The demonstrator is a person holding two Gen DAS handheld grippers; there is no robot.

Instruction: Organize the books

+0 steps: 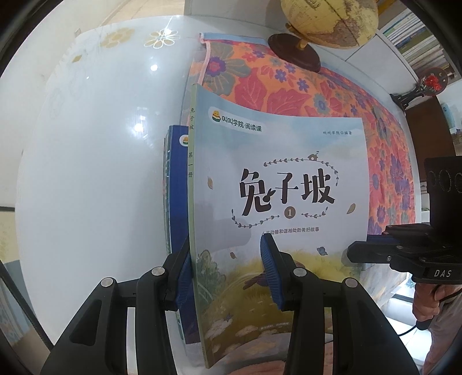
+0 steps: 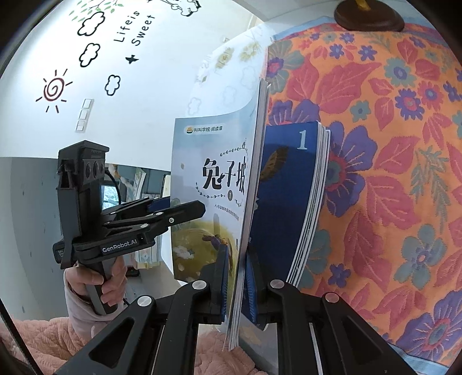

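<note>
A light-blue picture book (image 1: 277,184) marked 1 is held upright above the table; it also shows in the right wrist view (image 2: 213,184). My left gripper (image 1: 228,277) stands open around its spine edge, its left pad touching the spine and the right pad off the cover. My right gripper (image 2: 238,277) is shut on the book's page edge. A dark-blue book stack (image 2: 283,196) stands behind it, also seen in the left wrist view (image 1: 174,184).
An orange flowered cloth (image 2: 389,173) covers the table (image 1: 86,158), whose bare white part lies left. A globe (image 1: 329,20) on a dark base stands at the back. Shelved books (image 1: 415,37) are at far right. Pink quilted fabric (image 2: 43,337) lies below.
</note>
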